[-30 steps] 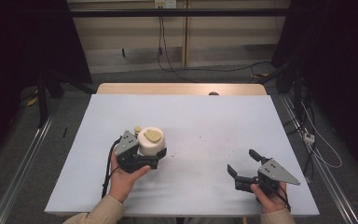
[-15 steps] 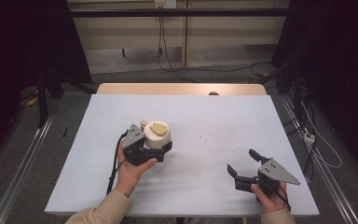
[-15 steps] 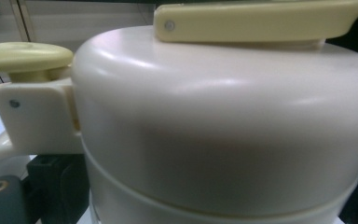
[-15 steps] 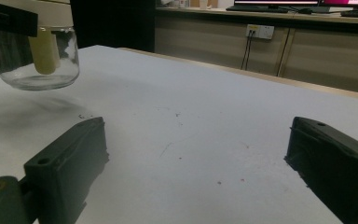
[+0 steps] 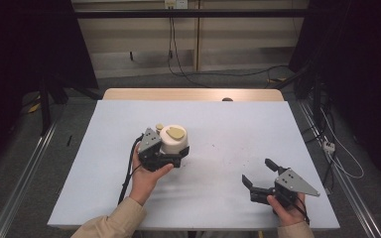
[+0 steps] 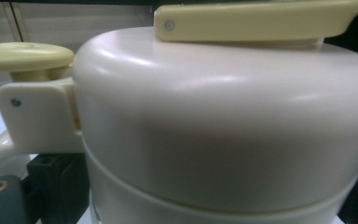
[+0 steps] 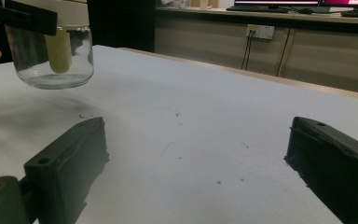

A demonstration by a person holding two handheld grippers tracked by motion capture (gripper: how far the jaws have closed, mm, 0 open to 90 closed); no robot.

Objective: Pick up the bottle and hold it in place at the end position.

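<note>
A cream jug [image 5: 172, 139] with a pale yellow lid and thumb button fills the left gripper view [image 6: 214, 116]. My left gripper [image 5: 178, 154] is shut on its body, one black jaw on each side. In the right gripper view the jug's clear glass base [image 7: 51, 60], with a yellow tube inside, hangs a little above the table over its shadow. My right gripper [image 5: 259, 174] rests near the table's front right, open, its jaws wide apart [image 7: 200, 158] with nothing between them.
The pale blue table top [image 5: 238, 129] carries a few small specks near its middle. A wooden strip [image 5: 193, 94] runs along the far edge. Cables lie on the floor beyond, and metal rails flank the table.
My left gripper has carried the jug slightly to the right and farther from the person, lifting it off the table. The right gripper has stayed where it was.
</note>
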